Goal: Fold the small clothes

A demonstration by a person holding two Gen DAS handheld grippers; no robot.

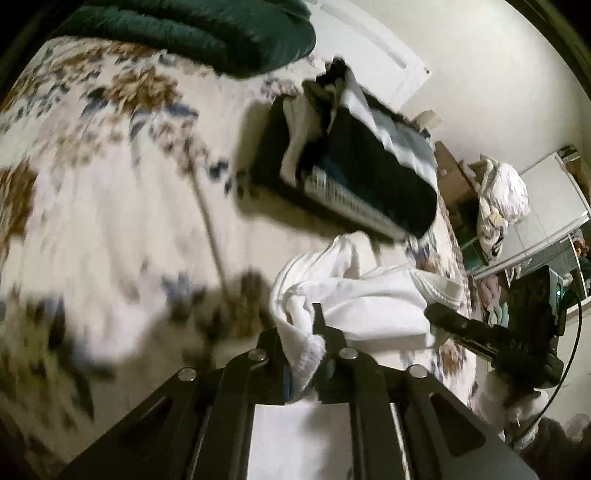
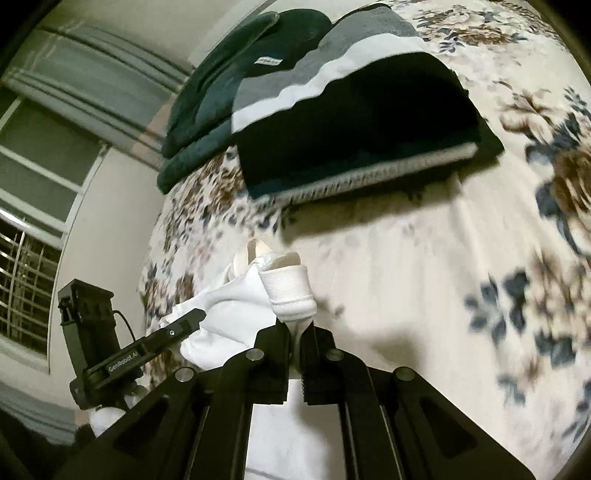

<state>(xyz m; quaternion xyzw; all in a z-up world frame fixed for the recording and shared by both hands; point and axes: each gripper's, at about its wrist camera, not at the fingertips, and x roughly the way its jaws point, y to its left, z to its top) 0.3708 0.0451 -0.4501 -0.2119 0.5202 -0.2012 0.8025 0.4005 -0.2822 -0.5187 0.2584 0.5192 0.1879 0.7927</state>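
In the left wrist view the white garment (image 1: 354, 295) is seen clenched in the left gripper (image 1: 314, 332) jaws, stretching rightward to the right gripper (image 1: 439, 314) beside the dark folded stack (image 1: 362, 173); in the right wrist view its ribbed edge (image 2: 291, 291) is grasped by the right gripper (image 2: 295, 332), the left gripper (image 2: 192, 317) biting its far-left end above the bed (image 2: 424, 277).

Floral bedspread (image 2: 424, 277), green blanket (image 1: 207, 33), window (image 2: 33, 206)

A: The white garment (image 1: 369, 295) is soft matt knit cloth, ribbed at its hem (image 2: 291, 291).

B: The floral bedsheet (image 2: 424, 277) is smooth printed fabric. The left gripper (image 1: 306, 332) looks matt black plastic with shiny metal bolts.
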